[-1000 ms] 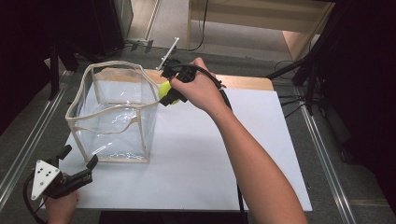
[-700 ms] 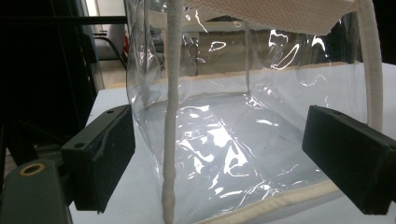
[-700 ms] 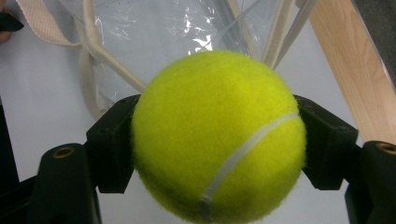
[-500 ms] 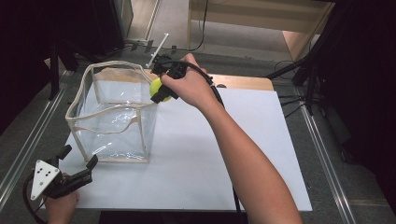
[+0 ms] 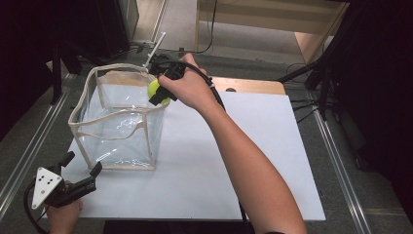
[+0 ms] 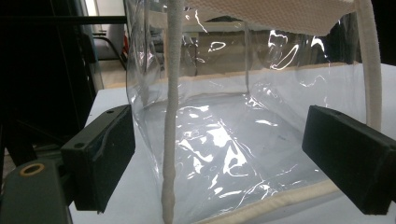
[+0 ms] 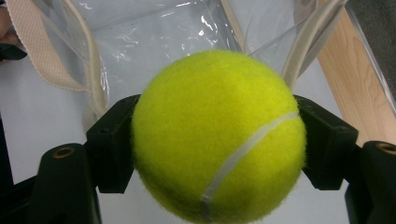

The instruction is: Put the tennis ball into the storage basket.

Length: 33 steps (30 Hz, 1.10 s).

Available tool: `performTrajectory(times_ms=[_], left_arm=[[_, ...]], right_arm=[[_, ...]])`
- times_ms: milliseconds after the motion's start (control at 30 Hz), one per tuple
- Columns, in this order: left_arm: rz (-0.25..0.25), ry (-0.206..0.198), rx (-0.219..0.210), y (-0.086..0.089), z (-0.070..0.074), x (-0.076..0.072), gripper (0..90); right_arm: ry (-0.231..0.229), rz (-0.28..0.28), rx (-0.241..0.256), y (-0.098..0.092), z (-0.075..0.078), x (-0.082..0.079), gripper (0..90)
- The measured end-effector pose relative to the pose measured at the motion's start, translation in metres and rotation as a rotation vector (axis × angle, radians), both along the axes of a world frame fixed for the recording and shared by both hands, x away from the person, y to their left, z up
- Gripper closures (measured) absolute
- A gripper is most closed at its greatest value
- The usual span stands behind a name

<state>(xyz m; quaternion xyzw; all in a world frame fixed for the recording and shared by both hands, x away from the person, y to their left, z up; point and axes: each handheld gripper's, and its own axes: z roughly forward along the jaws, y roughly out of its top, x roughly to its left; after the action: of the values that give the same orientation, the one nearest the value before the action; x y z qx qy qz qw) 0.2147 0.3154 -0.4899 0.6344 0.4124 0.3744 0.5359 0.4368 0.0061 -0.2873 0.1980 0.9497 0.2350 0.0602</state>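
A yellow-green tennis ball [image 5: 155, 88] [image 7: 218, 135] is clamped between the jaws of my right gripper [image 5: 158, 92] [image 7: 215, 140], held just above the right rim of a clear plastic bag [image 5: 117, 117] with cream fabric trim. The bag [image 7: 154, 37] stands upright and open on the white table sheet. My left gripper [image 5: 80, 168] [image 6: 229, 163] rests low at the table's near left corner, open, its jaws pointing at the bag's [image 6: 233, 116] near wall with nothing between them.
A white sheet [image 5: 243, 146] covers the tabletop, with a wooden strip [image 5: 248, 86] along its far edge. Metal rails [image 5: 29, 151] run down both sides. Cables and dark stands [image 5: 311, 78] lie beyond the far right corner.
My right gripper has carried the ball leftward, from beside the bag's right wall to over its rim. The left gripper has stayed put.
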Motion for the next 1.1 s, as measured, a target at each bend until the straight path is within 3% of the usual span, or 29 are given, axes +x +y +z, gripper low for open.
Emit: performTrajectory(times_ms=[567, 833, 1100], left_arm=[[-0.001, 0.003, 0.000, 0.000, 0.000, 0.000, 9.8], [-0.002, 0.000, -0.005, 0.000, 0.000, 0.000, 9.8], [-0.004, 0.000, -0.003, 0.000, 0.000, 0.000, 9.8]], right_arm=[[0.007, 0.010, -0.016, 0.021, -0.013, 0.010, 23.3], [0.015, 0.004, -0.056, 0.030, -0.024, 0.015, 23.2], [0.018, 0.006, -0.046, 0.032, -0.026, 0.016, 18.5]])
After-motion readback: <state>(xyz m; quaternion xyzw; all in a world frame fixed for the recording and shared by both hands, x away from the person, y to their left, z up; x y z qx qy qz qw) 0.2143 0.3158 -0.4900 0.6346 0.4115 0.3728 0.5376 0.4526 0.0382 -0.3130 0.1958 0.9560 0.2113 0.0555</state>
